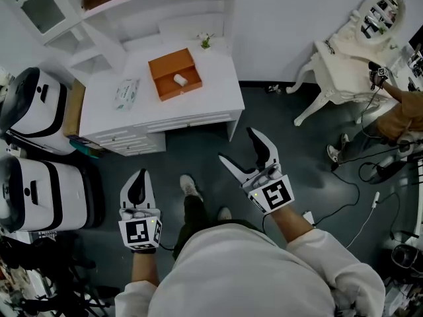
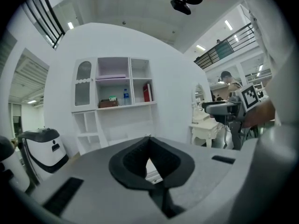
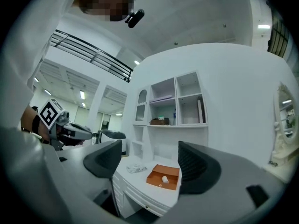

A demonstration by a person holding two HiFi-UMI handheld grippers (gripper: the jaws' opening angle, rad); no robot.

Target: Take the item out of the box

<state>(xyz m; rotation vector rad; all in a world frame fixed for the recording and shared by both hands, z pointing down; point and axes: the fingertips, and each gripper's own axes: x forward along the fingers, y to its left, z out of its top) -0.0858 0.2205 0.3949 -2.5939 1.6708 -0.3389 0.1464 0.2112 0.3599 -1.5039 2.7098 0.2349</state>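
Observation:
An orange box lies open on the white desk, with a small white item inside it. Both grippers hang well short of the desk, over the dark floor. My left gripper is at the lower left, its jaws shut with nothing between them. My right gripper is nearer the desk's front corner, jaws spread wide and empty. In the right gripper view the orange box and its white item show between the jaws of the right gripper, far off. The left gripper points at a shelf unit.
A flat packet lies left of the box and a small plant behind it. Two white machines stand left of the desk. At the right are a white dressing table, floor cables and a person.

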